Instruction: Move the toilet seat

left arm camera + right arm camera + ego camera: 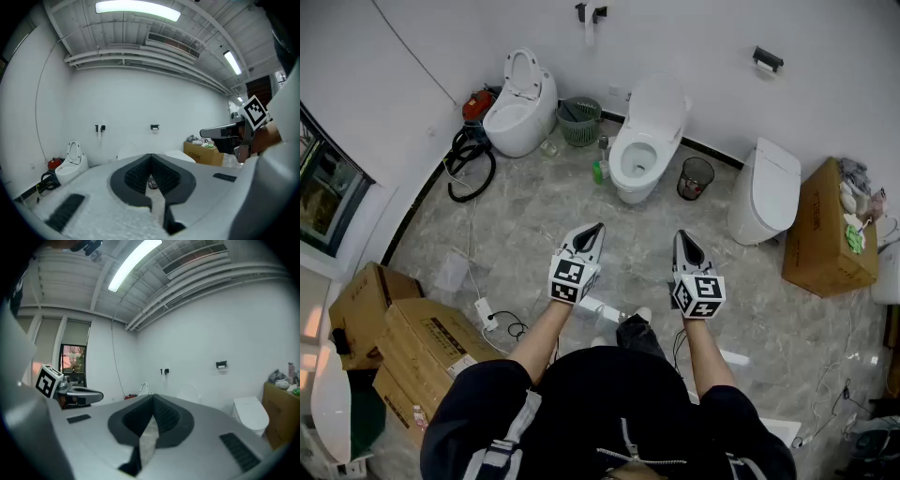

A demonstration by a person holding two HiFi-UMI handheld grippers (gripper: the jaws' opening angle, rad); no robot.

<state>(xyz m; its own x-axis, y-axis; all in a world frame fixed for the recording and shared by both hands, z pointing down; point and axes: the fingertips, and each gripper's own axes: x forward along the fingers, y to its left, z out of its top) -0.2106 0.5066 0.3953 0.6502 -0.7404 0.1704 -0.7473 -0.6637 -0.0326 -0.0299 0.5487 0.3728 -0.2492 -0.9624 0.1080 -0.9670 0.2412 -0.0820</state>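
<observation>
Three white toilets stand along the far wall. The middle toilet (642, 150) has its lid raised and its bowl open; its lid (126, 151) also shows in the left gripper view. On the left, a toilet (520, 112) has its seat up, and the toilet on the right (764, 187) is closed. My left gripper (598, 228) and right gripper (680, 236) hover side by side above the floor, well short of the middle toilet. Both are shut with nothing between the jaws, as the left gripper (151, 157) and right gripper (152, 399) show in their own views.
Cardboard boxes (422, 342) are stacked at the left, and another box (825, 230) stands at the right. A green basket (579, 120) and a black bin (696, 176) flank the middle toilet. A black hose (469, 159) and a power strip (487, 314) with cables lie on the floor.
</observation>
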